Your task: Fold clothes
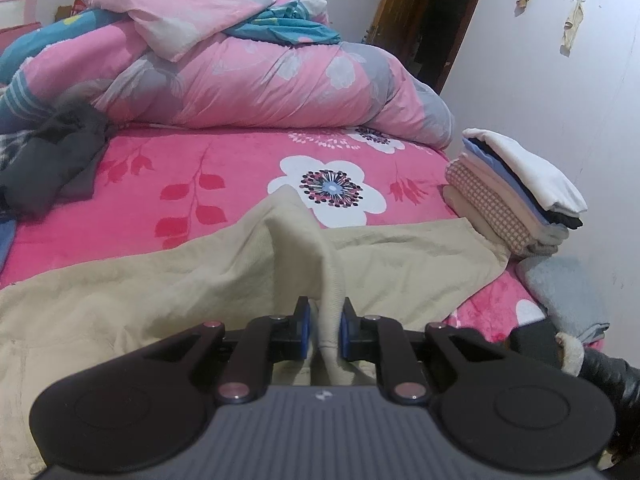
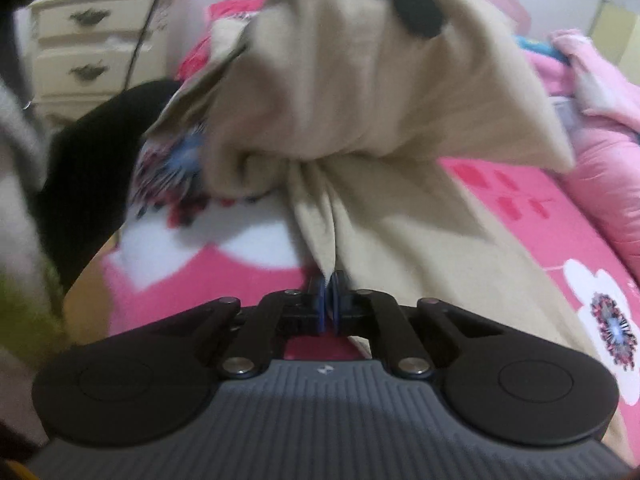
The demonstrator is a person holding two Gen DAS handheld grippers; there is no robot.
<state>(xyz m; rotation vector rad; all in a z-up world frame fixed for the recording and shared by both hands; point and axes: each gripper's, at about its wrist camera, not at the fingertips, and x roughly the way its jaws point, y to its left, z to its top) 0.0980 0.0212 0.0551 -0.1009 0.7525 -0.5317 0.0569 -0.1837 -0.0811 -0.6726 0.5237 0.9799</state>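
Note:
A beige ribbed garment (image 1: 168, 280) lies spread across the near part of the pink flowered bed sheet (image 1: 160, 184). My left gripper (image 1: 324, 320) is shut on a raised fold of it, with the cloth pinched between the blue pads. In the right wrist view the picture is blurred. The same beige garment (image 2: 380, 100) hangs bunched and lifted above the sheet, and a narrow twisted edge of it runs down into my right gripper (image 2: 329, 304), whose pads are shut on it. A black part (image 2: 416, 4) shows at the top of the cloth.
A stack of folded clothes (image 1: 516, 192) sits at the bed's right edge by the wall. A dark grey garment (image 1: 52, 160) lies at the left. A pink quilt (image 1: 260, 80) is heaped at the back. A cream dresser (image 2: 100, 40) stands beyond the bed, and a dark sleeve (image 1: 608, 372) shows lower right.

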